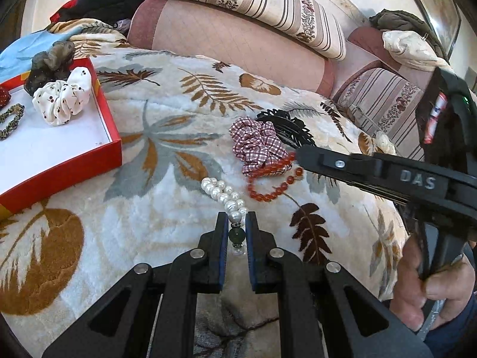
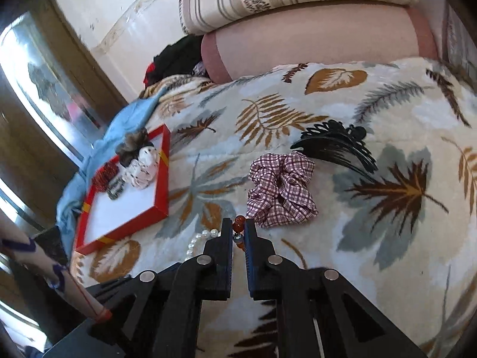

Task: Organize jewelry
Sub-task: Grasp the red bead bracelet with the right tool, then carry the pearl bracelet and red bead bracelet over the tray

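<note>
A white pearl bracelet (image 1: 222, 192) with a dark green bead lies on the leaf-patterned blanket, and my left gripper (image 1: 236, 223) is shut on its near end. An orange-red bead bracelet (image 1: 268, 191) rests beside a red-checked scrunchie (image 1: 256, 146). My right gripper (image 2: 238, 226) is shut on that orange bead bracelet (image 2: 239, 223), beads showing between its fingertips. In the left wrist view the right gripper (image 1: 301, 155) reaches in from the right to the beads. The red box (image 1: 53, 149) with a white floor sits at the left.
The box holds a white cherry-print scrunchie (image 1: 62, 98), a dark scrunchie (image 1: 50, 62) and small hair ties. A black hair claw (image 2: 337, 146) lies behind the checked scrunchie (image 2: 281, 191). Pillows (image 1: 238, 44) are stacked at the back. A person's hand (image 1: 432, 292) holds the right gripper.
</note>
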The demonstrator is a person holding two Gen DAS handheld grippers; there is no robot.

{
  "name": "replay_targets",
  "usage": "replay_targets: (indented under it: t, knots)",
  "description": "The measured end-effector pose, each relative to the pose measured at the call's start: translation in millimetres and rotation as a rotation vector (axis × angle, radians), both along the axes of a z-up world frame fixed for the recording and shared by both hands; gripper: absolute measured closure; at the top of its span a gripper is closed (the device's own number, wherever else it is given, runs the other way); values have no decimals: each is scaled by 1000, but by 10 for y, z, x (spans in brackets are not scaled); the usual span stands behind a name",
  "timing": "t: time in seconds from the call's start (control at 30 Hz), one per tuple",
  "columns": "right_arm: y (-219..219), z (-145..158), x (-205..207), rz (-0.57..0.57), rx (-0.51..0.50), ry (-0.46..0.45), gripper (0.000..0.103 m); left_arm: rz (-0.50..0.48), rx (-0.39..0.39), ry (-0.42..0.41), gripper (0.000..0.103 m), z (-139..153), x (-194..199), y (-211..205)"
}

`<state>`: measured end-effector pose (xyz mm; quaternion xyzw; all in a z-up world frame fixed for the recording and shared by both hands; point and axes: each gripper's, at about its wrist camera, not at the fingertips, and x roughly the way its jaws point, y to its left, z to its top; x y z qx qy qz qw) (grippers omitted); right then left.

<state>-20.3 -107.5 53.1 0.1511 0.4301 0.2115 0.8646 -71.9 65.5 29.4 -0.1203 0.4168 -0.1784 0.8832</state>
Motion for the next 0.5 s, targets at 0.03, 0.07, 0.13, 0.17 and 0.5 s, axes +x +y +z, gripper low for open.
replay_targets:
  t: [0.03, 0.07, 0.13, 0.17, 0.5]
  knots:
    - [-34, 6, -24, -5, 11, 3, 95, -2, 0, -2, 92, 5, -13, 1]
    - [-70, 11, -48, -11, 22, 4, 95, -5, 2, -6, 92, 9, -14, -6]
    - [-150, 19, -100, -21, 45, 5, 95, -9, 6, -16, 92, 24, -32, -21]
    - [-190, 26, -126, -28, 58, 6, 95, -13, 5, -23, 92, 35, -40, -25]
    - [-452, 71, -353, -67, 125, 5, 95, -25, -3, -84, 92, 188, -143, -55]
